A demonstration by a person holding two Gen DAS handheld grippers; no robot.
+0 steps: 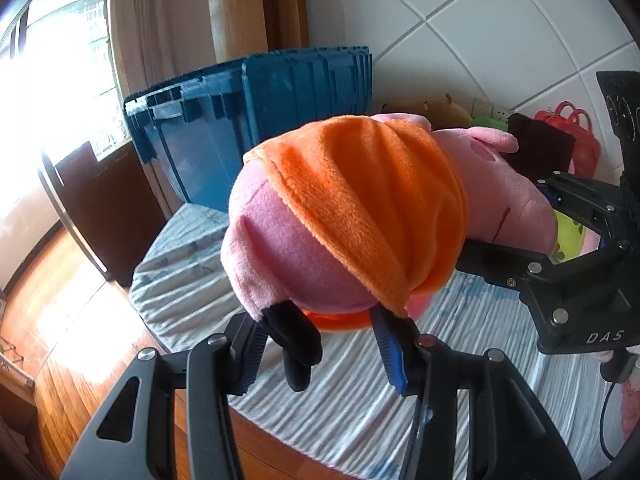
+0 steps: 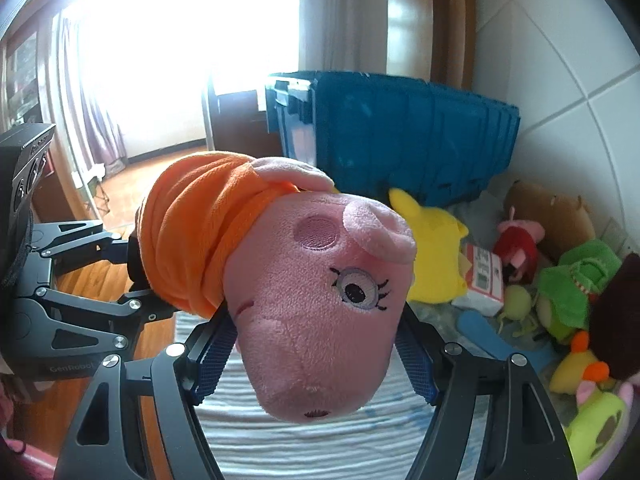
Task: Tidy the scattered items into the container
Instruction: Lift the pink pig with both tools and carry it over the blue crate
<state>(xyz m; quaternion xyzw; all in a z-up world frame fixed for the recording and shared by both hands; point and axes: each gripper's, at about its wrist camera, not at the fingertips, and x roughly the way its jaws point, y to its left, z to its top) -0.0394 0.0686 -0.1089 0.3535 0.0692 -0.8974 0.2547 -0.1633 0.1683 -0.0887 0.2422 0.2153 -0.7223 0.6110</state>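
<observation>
A pink pig plush in an orange dress [image 1: 348,216] is held in the air between both grippers. My left gripper [image 1: 320,344] is shut on its lower body by the black feet. My right gripper [image 2: 316,356] is shut on its pink head [image 2: 320,312]; the right gripper also shows in the left wrist view [image 1: 516,232], and the left gripper in the right wrist view [image 2: 132,268]. The blue plastic crate [image 1: 256,120] stands behind the plush against the tiled wall; it also shows in the right wrist view [image 2: 404,136].
Several plush toys lie on the striped cloth [image 2: 304,444] at the right: a yellow one [image 2: 436,256], a green one [image 2: 576,280], a brown one [image 2: 552,216], a small red-dressed pig [image 2: 516,248] and a white-red box [image 2: 484,276]. A red bag [image 1: 576,132] leans at the wall. Wooden floor lies left.
</observation>
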